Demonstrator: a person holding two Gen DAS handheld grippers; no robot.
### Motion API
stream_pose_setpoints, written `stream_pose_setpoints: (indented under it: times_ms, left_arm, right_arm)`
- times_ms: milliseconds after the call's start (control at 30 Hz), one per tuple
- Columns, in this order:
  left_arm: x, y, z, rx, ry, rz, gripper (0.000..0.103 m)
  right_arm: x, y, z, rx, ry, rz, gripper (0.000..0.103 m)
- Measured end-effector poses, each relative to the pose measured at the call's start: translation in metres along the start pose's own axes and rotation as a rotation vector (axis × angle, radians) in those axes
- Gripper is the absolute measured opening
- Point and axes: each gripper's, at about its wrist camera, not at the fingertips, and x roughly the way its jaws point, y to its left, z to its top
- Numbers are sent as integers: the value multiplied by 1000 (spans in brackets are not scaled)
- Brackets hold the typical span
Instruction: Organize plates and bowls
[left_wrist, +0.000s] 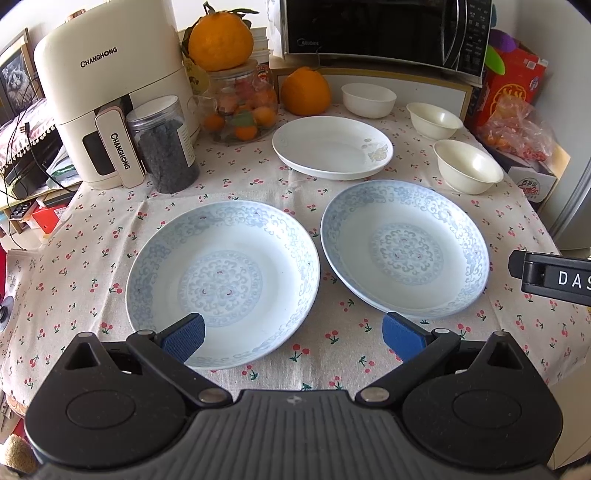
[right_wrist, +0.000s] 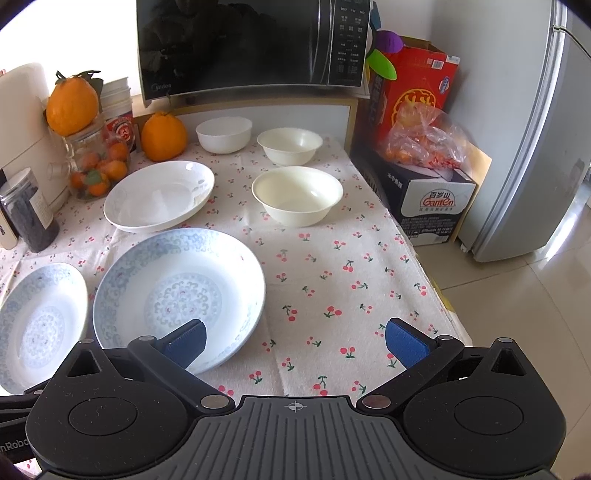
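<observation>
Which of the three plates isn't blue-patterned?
The white plate at the back, near the orange; both front plates carry blue scrollwork.

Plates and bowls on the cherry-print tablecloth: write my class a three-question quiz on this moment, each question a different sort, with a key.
1. True or false: the two blue-patterned plates are stacked.
2. How many bowls stand on the tablecloth?
A. two B. three C. four
3. Fill in: the left gripper and the right gripper are both ____.

Key: 1 false, they lie side by side, apart. 2 B. 3 open, holding nothing.
</observation>
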Motion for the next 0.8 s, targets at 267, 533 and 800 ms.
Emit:
stream_pose_setpoints:
  times_ms: [267,533,800]
  left_arm:
    - [0,0,0,0,0,0,103]
    - [0,0,-1,-1,-1,0,103]
    - [0,-1,-1,-1,-1,1,103]
  right_arm:
    - [0,0,0,2,3,2,103]
    - [1,1,-1,3,5,1,103]
    - [1,1,-1,3,5,1,103]
